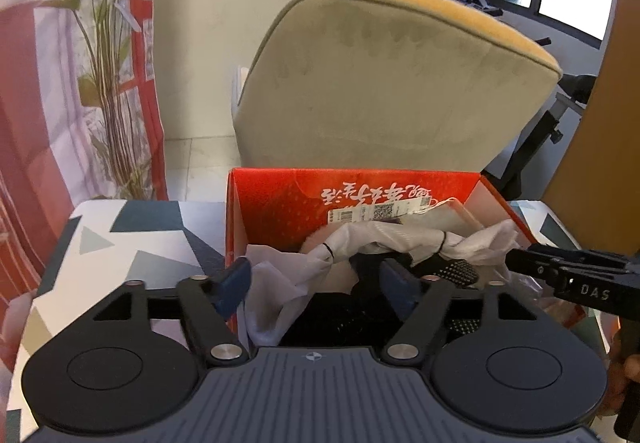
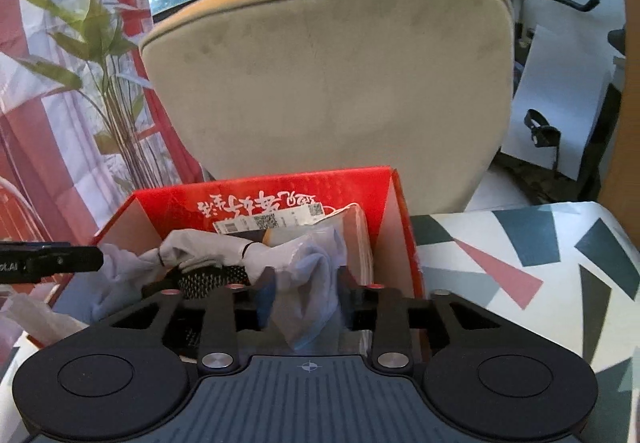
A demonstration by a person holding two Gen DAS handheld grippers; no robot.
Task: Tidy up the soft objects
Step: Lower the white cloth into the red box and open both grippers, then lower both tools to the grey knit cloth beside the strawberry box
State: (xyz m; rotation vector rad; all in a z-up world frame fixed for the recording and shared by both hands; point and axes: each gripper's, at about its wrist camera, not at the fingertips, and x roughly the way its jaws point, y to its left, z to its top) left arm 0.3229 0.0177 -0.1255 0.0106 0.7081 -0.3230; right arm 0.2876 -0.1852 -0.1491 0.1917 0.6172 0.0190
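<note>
Around the work area
A beige velvet chair back with a yellow top edge stands behind the geometric-patterned table; a green leafy plant stands left.

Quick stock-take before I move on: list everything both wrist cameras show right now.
Box: one, red, open, on the table.
White cloth: bunched, inside the box; count unclear.
Black dotted item: one, in the box under the cloth.
Tagged packet: one, against the box's far wall.
Table: one, white with coloured triangles.
Chair: one, beige, behind the box.
Plant: one, green, far left.
Left gripper: open, over the box.
Right gripper: around white cloth.
</note>
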